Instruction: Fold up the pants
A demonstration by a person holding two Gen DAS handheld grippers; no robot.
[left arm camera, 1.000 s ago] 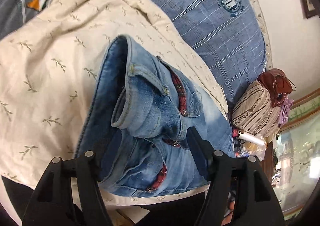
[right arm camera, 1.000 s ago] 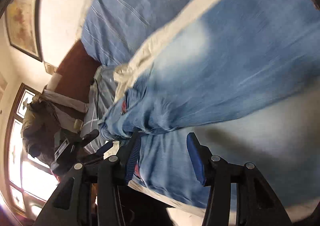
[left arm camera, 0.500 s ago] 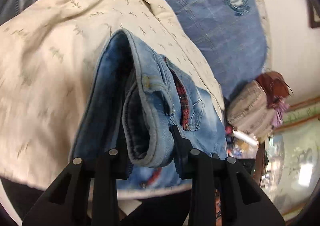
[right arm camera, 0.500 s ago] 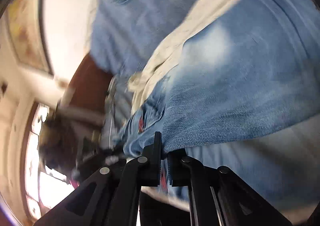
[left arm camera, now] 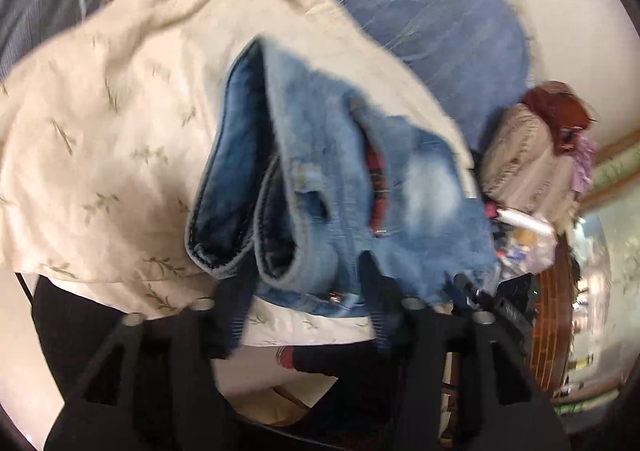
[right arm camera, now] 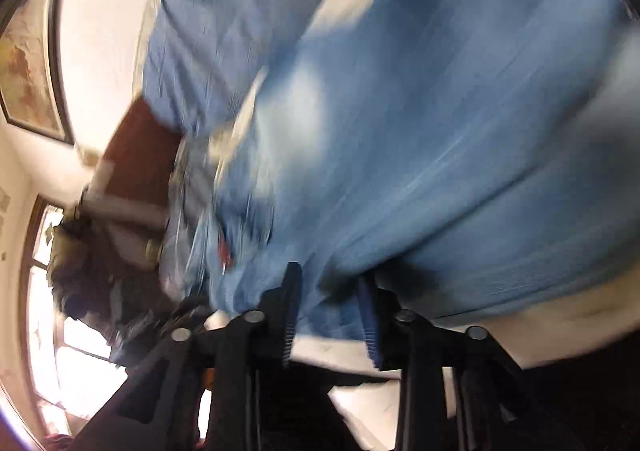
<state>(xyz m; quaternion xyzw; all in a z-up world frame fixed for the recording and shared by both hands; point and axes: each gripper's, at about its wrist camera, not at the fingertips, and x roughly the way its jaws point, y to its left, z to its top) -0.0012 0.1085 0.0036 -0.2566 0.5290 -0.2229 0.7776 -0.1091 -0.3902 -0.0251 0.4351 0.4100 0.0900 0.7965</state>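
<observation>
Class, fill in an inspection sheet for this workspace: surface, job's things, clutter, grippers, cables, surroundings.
Surface: cream leaf-print bedspread over a blue checked sheet.
Job's things: light blue denim jeans with red plaid lining, bunched up.
Clutter: striped beige bag past the bed's edge.
Grippers: left gripper jaws apart around a denim fold; right gripper jaws apart at blurred denim.
Cables: nothing seen.
Surroundings: framed picture on the wall.

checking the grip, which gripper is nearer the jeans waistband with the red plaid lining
Left. The left gripper sits open at the rolled waistband, just below the plaid lining. The right gripper is open on plain denim, the lining off to its left.
</observation>
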